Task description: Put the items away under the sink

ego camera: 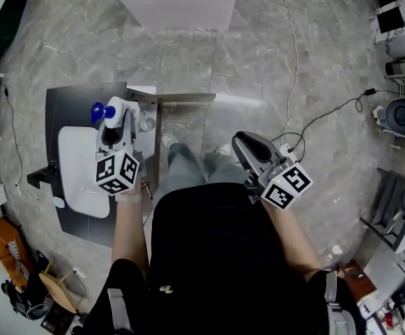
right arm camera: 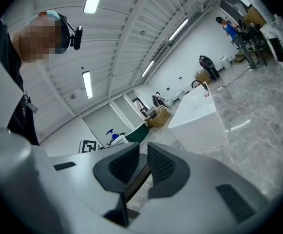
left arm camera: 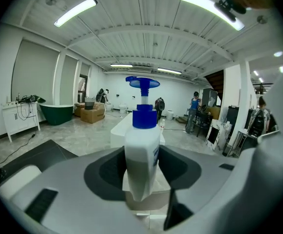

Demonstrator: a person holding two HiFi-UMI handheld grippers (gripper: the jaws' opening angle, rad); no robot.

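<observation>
A white pump bottle with a blue head (left arm camera: pixel 142 152) stands upright between the jaws of my left gripper (left arm camera: pixel 142 179), which is shut on its body. In the head view this bottle (ego camera: pixel 102 112) and the left gripper (ego camera: pixel 113 125) hover over the right edge of the dark sink counter (ego camera: pixel 68 110) with its white basin (ego camera: pixel 80 166). My right gripper (ego camera: pixel 244 145) is held off to the right over the floor. Its jaws are shut with nothing between them (right arm camera: pixel 140 161). The bottle's blue head (right arm camera: pixel 111 132) shows far off in the right gripper view.
A thin cabinet door (ego camera: pixel 185 98) stands swung out from the vanity over the marble floor. A white block-shaped tub (ego camera: pixel 178 0) sits ahead. A black cable (ego camera: pixel 327 114) runs across the floor at the right towards appliances (ego camera: pixel 404 117). Clutter lies at the lower left (ego camera: pixel 21 271).
</observation>
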